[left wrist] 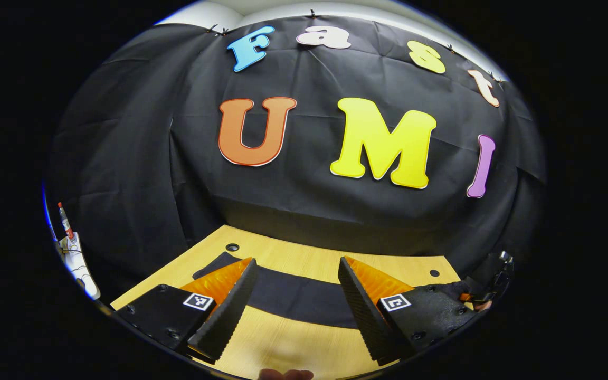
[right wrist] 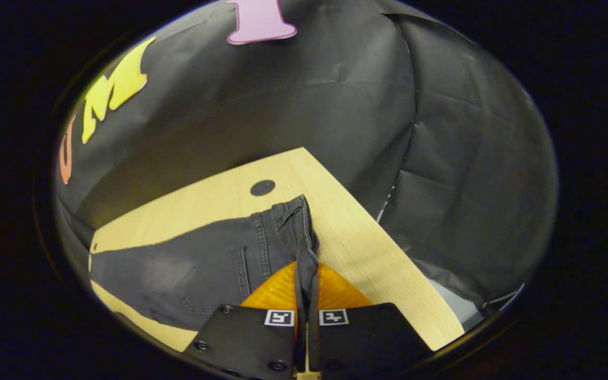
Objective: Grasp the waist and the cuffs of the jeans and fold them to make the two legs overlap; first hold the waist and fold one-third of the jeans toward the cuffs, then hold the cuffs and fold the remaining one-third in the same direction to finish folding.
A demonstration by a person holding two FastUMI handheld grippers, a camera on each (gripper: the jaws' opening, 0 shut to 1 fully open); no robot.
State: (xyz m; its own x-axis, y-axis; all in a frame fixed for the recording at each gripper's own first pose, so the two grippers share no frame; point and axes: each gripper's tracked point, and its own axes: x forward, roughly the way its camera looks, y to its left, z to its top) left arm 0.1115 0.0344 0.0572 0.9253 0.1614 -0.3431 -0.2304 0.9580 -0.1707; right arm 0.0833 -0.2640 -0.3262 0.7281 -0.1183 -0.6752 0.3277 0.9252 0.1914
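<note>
My right hand-held gripper (right wrist: 306,285) is pinched closed on the jeans' (right wrist: 203,269) soft, heavy waist; my left hand-held gripper (left wrist: 296,295) gapes wide, holding nothing, above their leg.

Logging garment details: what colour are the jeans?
Dark grey, nearly black; the jeans show best in the right gripper view.

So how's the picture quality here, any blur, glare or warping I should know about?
Left gripper view: sharp, strong fisheye bowing of the table edge, soft shadow under the open left claw, no glare. Right gripper view: dimmer, the jeans lose detail in dark cloth, and the fingers of the right claw, pinching the waist, look slightly soft.
</note>
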